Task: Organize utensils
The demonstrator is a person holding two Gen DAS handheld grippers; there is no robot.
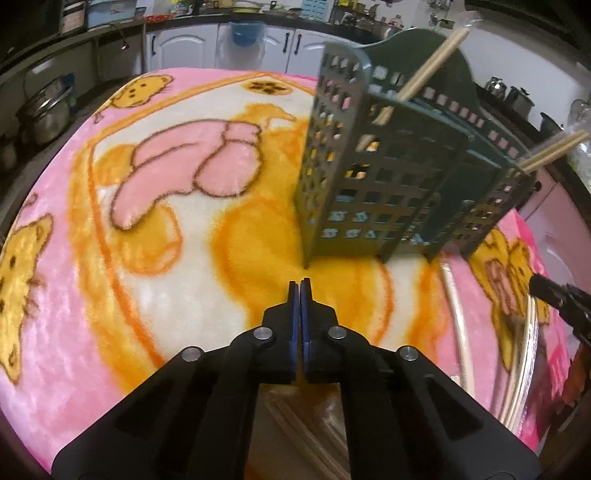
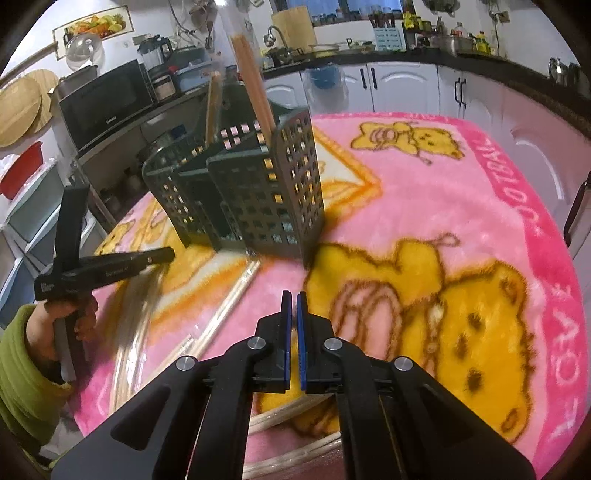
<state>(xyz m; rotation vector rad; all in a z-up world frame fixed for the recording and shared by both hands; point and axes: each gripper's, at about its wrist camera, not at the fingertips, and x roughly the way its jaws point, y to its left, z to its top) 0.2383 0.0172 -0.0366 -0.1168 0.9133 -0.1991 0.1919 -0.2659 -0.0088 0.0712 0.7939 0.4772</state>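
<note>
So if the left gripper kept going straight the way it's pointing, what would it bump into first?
Probably the blanket on the table: the shut left gripper points down at it, just short of the green utensil holder's near corner. Depth is hard to judge.

place: home kitchen | signs: microwave (image 2: 107, 107), sink tap (image 2: 275, 35), white cabinets (image 2: 402, 88)

Two wrist views, shared utensil caddy (image 1: 388, 177)
</note>
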